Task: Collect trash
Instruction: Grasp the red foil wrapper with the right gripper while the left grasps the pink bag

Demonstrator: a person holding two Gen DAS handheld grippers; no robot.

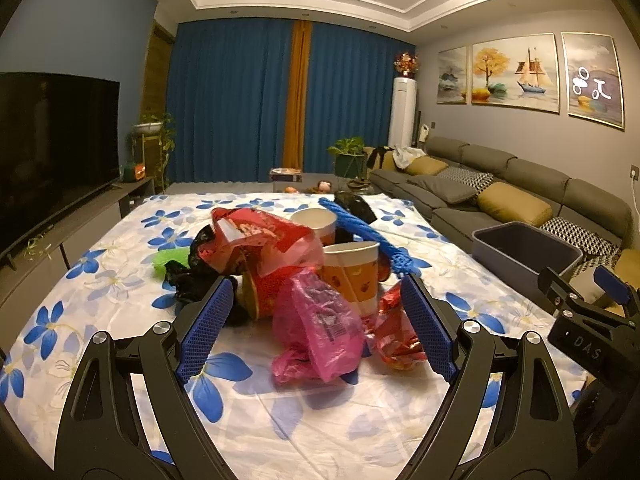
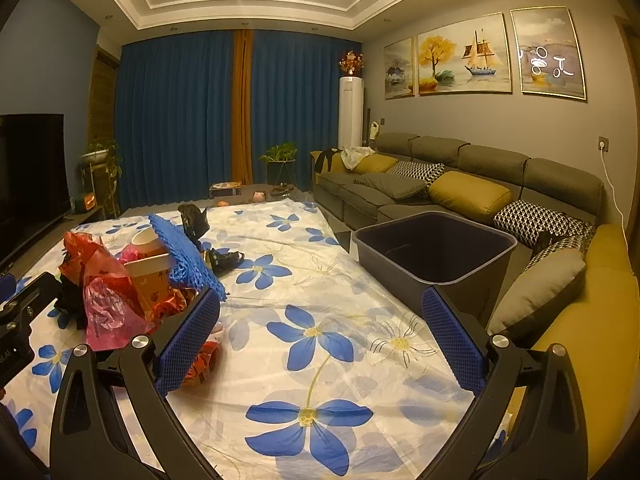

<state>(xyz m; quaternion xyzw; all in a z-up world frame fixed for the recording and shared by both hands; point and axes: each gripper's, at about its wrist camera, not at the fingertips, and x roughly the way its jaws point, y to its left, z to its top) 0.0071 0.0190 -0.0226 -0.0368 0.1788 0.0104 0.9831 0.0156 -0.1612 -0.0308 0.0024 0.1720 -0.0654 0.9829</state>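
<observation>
I hold both grippers, left gripper (image 1: 316, 320) and right gripper (image 2: 320, 340), spread and empty; trash pile (image 1: 288, 272) beyond my left fingertips, bin (image 2: 434, 254) apparently empty, nothing collected yet

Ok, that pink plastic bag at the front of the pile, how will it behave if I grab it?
The pink plastic bag looks thin and crumpled, so it will probably go floppy, collapse between the jaws and weigh little. It lies against a paper cup, which may tip when the bag lifts.
</observation>
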